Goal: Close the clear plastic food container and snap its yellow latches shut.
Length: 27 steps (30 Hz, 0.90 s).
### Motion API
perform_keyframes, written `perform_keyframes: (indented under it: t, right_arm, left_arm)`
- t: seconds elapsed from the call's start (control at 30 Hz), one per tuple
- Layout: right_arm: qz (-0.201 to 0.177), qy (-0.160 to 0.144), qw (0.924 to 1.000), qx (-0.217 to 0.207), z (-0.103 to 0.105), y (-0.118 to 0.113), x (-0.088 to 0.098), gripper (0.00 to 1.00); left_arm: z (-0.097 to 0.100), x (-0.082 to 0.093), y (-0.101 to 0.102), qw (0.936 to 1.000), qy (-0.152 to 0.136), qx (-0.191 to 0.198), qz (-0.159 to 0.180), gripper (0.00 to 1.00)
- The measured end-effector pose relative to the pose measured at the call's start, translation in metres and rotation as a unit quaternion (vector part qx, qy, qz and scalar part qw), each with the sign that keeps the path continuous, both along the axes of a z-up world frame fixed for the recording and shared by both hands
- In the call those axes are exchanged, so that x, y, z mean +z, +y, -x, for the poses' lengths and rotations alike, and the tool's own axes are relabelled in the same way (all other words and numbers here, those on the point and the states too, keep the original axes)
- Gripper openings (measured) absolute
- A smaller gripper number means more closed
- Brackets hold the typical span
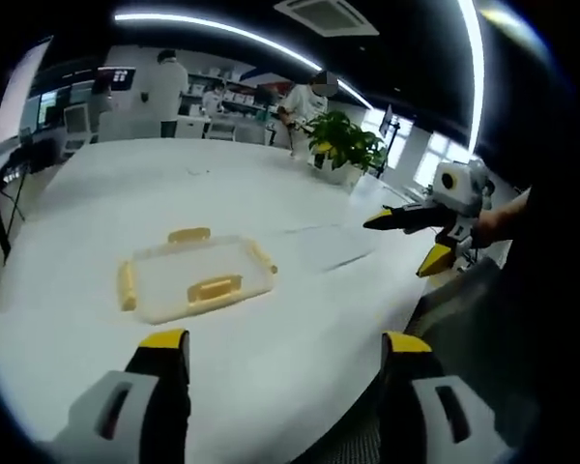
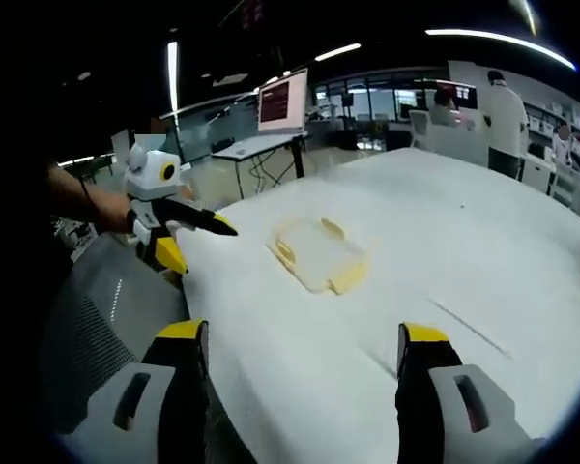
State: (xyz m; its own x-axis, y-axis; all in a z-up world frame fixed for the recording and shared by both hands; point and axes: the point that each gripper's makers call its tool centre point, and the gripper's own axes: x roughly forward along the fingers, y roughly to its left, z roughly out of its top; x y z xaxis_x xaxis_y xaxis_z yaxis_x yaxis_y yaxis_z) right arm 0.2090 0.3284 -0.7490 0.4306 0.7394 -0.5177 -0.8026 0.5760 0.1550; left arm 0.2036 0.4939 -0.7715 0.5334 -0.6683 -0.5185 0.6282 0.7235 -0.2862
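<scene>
Left gripper [image 1: 284, 350]: its two yellow-tipped jaws are rising from the bottom edge of the left gripper view, standing wide apart and gripping nothing, with bare white table [image 1: 97, 184] showing between them. Right gripper [image 2: 305, 343]: its jaws are likewise standing wide apart at the bottom of the right gripper view, holding nothing. Beyond the left jaws, left of centre in the left gripper view, the clear plastic food container [image 1: 195, 278] is lying flat on the table with its lid on; yellow latches [image 1: 214, 288] are showing on its near, far, left and right edges, and whether any is snapped down cannot be told. In the right gripper view the same container is lying near the centre of the frame, well apart from both jaws. At the right edge of the left gripper view the other gripper is entering, its jaws parted, carried by a person's hand [image 1: 493, 224]. A potted plant [image 1: 345, 145] is standing at the upper right on the table's far side. People in white coats [image 1: 166, 87] are standing in the background at the top.
</scene>
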Motion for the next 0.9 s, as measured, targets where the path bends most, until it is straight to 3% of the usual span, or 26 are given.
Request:
perform_keyframes:
  t: [0.2, 0.9]
  right_arm:
    - [0.013, -0.014, 0.9997, 0.017, -0.012, 0.007, 0.002, 0.77]
    - [0.038, -0.018, 0.9967, 0.069, -0.027, 0.033, -0.006, 0.71]
  left_arm:
    - [-0.007, -0.002, 0.006, 0.9999, 0.003, -0.008, -0.013, 0.75]
    - [-0.023, -0.015, 0.018, 0.9985, 0.017, -0.038, -0.035, 0.72]
